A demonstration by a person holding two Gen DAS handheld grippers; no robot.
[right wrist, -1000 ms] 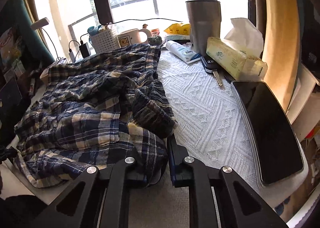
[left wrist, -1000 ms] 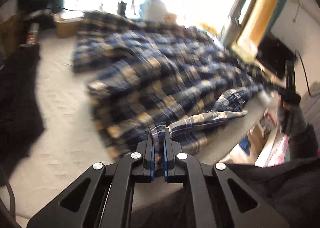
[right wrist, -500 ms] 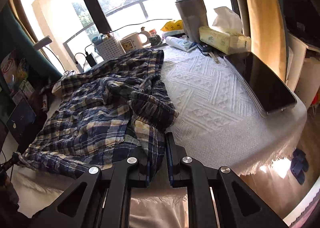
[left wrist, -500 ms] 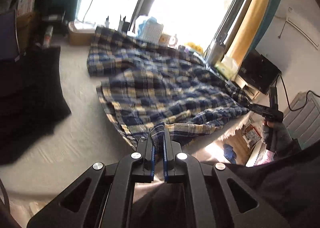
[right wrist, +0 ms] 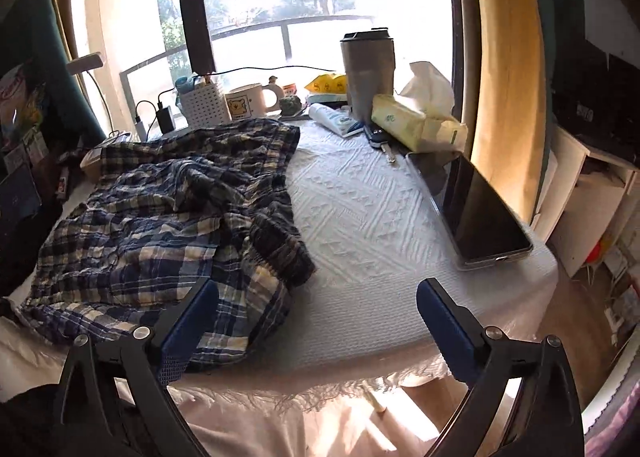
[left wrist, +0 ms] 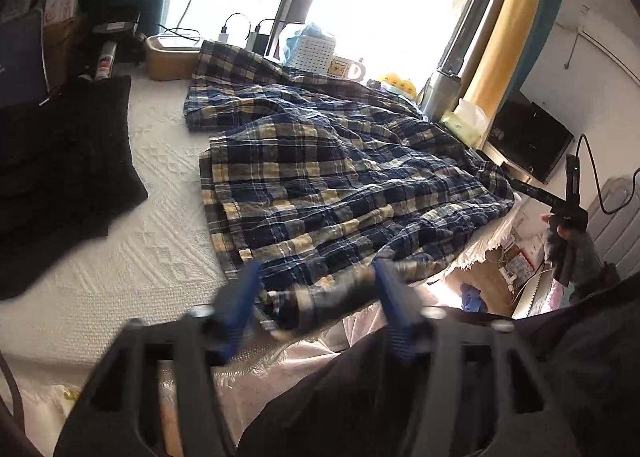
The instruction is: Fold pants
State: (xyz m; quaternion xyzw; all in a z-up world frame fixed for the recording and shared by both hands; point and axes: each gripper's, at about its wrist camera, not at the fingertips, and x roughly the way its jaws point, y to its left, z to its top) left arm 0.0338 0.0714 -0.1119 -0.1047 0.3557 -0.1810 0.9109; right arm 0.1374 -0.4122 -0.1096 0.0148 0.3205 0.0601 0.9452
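Plaid pants (left wrist: pixel 344 181), blue w/ cream checks, lay spread and rumpled across the table (right wrist: pixel 360 209), one bunched edge at the near rim. Left gripper (left wrist: pixel 316 293) pointed down at that edge, angled fwd; its jaws had just been opening and stood apart, a fold of cloth lying loose between the blue pads (left wrist: pixel 244 297), not pinched. Right gripper (right wrist: pixel 316 309) was tilted down likewise at the pants' other near corner; jaws had just been opening and were spread wide, fabric just by the left pad, nothing gripped. In the left view the right hand (left wrist: pixel 568 245), gloved, showed at far right holding its handle.

Table wore a white textured cover w/ a fringe hanging off the front. Black cloth (left wrist: pixel 60 177) lay on the left side. Along the bright window: tumbler (right wrist: pixel 368 73), tissue pack (right wrist: pixel 416 125), bear mug (right wrist: pixel 248 101), white basket (right wrist: pixel 204 105). Dark tablet (right wrist: pixel 484 217) sat near the right edge.

Left gripper was motion-blurred, so exact contact w/ the cloth was hard to make out. Window glare washed out the outside.
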